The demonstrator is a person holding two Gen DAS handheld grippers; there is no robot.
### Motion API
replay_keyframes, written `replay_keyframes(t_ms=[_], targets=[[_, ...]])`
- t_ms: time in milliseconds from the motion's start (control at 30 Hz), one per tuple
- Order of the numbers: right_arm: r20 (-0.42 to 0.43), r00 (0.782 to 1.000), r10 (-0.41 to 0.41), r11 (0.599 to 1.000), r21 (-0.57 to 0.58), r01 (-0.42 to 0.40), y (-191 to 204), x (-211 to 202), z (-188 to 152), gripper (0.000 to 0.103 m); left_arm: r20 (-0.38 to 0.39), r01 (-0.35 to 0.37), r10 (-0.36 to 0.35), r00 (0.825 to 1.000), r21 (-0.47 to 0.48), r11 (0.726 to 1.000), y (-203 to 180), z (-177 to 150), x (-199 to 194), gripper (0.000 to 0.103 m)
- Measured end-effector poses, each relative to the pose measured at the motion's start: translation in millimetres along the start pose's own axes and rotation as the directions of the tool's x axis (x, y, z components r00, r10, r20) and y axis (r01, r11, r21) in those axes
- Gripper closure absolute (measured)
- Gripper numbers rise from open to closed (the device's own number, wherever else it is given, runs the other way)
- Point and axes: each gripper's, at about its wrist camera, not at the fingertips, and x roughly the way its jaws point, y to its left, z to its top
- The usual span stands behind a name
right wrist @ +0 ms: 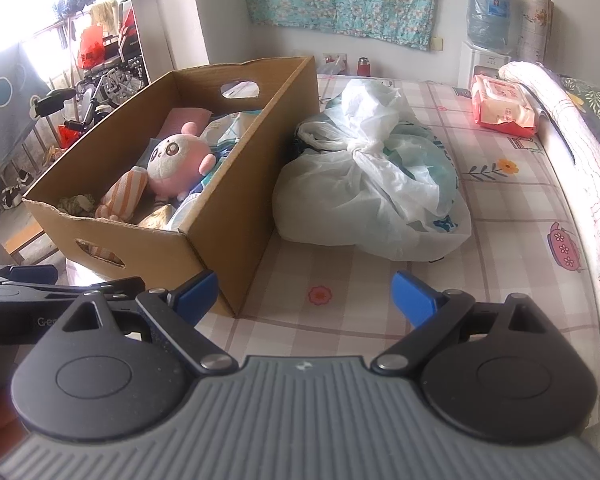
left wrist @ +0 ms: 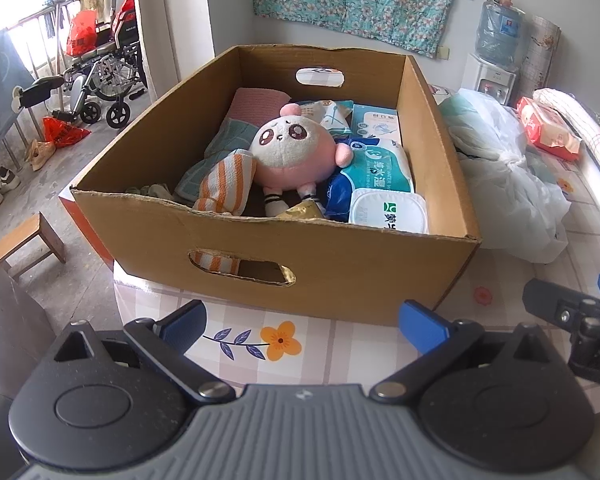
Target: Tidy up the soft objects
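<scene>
A cardboard box point(left wrist: 340, 268) stands on the table and shows in the right wrist view point(right wrist: 236, 208) too. Inside lie a pink and white plush toy point(left wrist: 290, 152) point(right wrist: 176, 160), an orange-striped towel point(left wrist: 226, 184) point(right wrist: 124, 196), a green cloth point(left wrist: 224, 140), a pink cloth point(left wrist: 256, 102) and wet-wipe packs point(left wrist: 380, 168). My left gripper point(left wrist: 304, 326) is open and empty, just in front of the box's near wall. My right gripper point(right wrist: 306, 294) is open and empty, by the box's near right corner.
A knotted white plastic bag point(right wrist: 376, 184) point(left wrist: 508, 168) lies right of the box on the flowered tablecloth point(right wrist: 500, 216). A red tissue pack point(right wrist: 500, 108) sits far right by a rolled blanket point(right wrist: 560, 120). A water dispenser point(right wrist: 486, 28) stands behind. A wheelchair point(left wrist: 100, 80) and stool point(left wrist: 28, 244) are on the floor left.
</scene>
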Motion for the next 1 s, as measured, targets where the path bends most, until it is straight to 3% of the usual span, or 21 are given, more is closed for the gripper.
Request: replay_keyframes(t_ms=[1000], targets=[[-0.022, 1.000, -0.007, 1.000, -0.007, 0.007, 1.6, 8.8, -4.1, 0.009, 0.006, 0.008, -0.008, 1.000, 0.008, 1.000, -2.9, 0.4, -3.7, 0.000]])
